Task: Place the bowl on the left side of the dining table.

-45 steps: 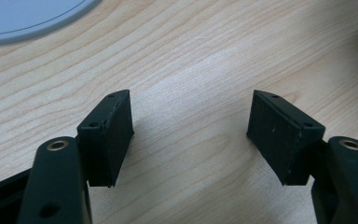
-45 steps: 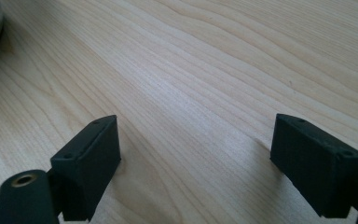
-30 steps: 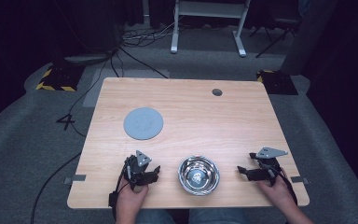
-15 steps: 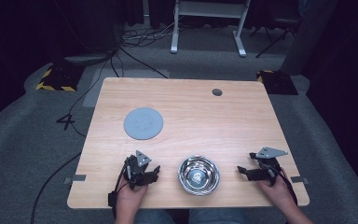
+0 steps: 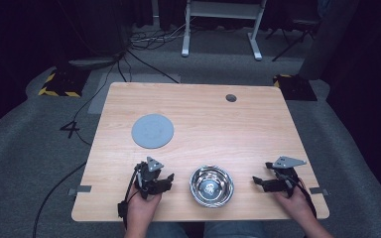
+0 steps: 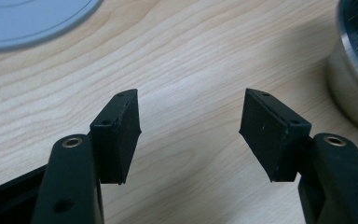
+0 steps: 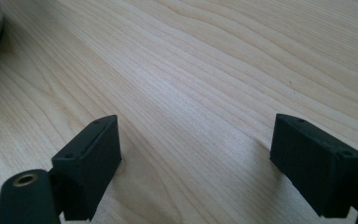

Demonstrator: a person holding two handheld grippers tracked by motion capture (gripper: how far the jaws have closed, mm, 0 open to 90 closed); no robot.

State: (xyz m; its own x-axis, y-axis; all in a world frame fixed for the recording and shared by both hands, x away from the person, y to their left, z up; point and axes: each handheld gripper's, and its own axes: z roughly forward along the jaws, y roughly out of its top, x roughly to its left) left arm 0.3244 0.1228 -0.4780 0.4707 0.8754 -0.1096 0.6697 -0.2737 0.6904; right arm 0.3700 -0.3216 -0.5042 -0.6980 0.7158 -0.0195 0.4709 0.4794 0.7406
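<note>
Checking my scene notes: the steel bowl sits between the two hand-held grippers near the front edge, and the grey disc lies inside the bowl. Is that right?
Not quite. The steel bowl does sit between the left hand-held gripper and the right hand-held gripper near the front edge, but the grey disc lies flat on the table, apart from the bowl, farther back and to the left. The high view shows it.

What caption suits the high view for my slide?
Two open grippers, left and right, flank a steel bowl on a wooden table.
</note>
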